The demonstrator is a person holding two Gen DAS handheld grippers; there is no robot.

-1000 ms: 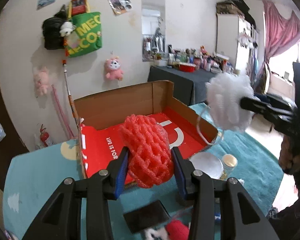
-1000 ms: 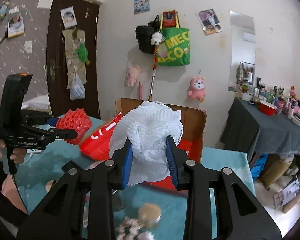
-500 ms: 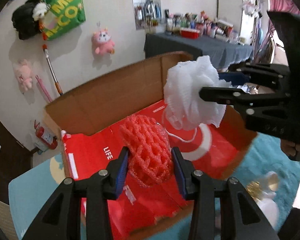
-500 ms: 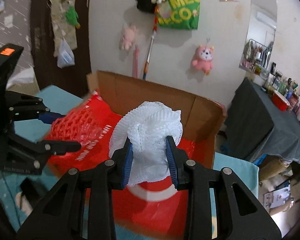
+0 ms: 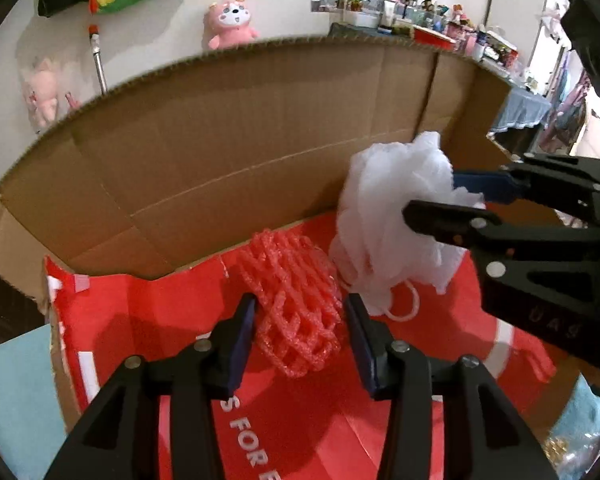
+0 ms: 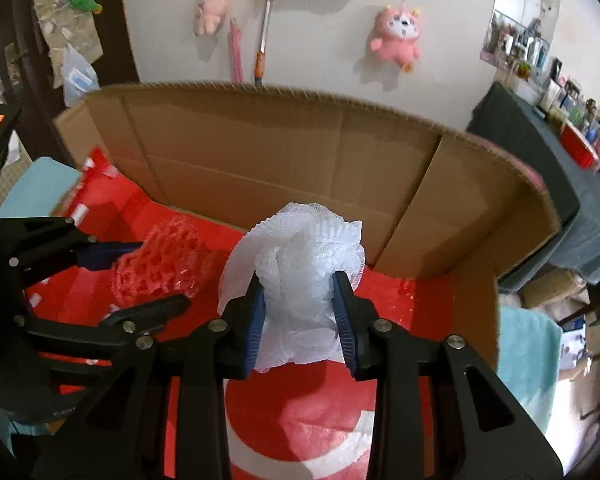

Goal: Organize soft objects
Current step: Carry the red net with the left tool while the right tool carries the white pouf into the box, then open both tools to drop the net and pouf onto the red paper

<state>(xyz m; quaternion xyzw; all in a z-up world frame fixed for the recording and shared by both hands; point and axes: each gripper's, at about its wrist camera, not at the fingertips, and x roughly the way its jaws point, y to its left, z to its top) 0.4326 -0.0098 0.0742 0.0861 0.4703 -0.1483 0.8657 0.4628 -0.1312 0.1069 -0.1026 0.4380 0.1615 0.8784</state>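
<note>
Left gripper (image 5: 300, 320): we see it at the bottom middle of the left wrist view. Its jaws are opening. The red net (image 5: 290, 300) sits between the blue pads. The left pad looks to be just off it, and we cannot tell if the right pad touches it. So we say the grip is let go.

Red net: it lies on the red floor of the box (image 5: 220, 152), in the middle of the left wrist view. In the right wrist view it is at the middle left (image 6: 160, 264), between the other gripper's fingers.

Right gripper (image 6: 300, 320): we see it at the bottom middle of the right wrist view. Its jaws are clenched on the white puff (image 6: 300, 272). Both blue pads press into its sides.

White puff: it is over the red floor of the box, just right of the red net. In the left wrist view it is at the middle right (image 5: 396, 216), and a white loop of string (image 5: 408, 308) hangs under it.

Box: we see brown card walls at the back and right side, and a shiny red floor with white shapes and letters.

Wall behind: a pink plush toy (image 6: 394, 36) hangs in the upper right of the right wrist view. A paler pink one (image 6: 210, 6) hangs in the upper left.
</note>
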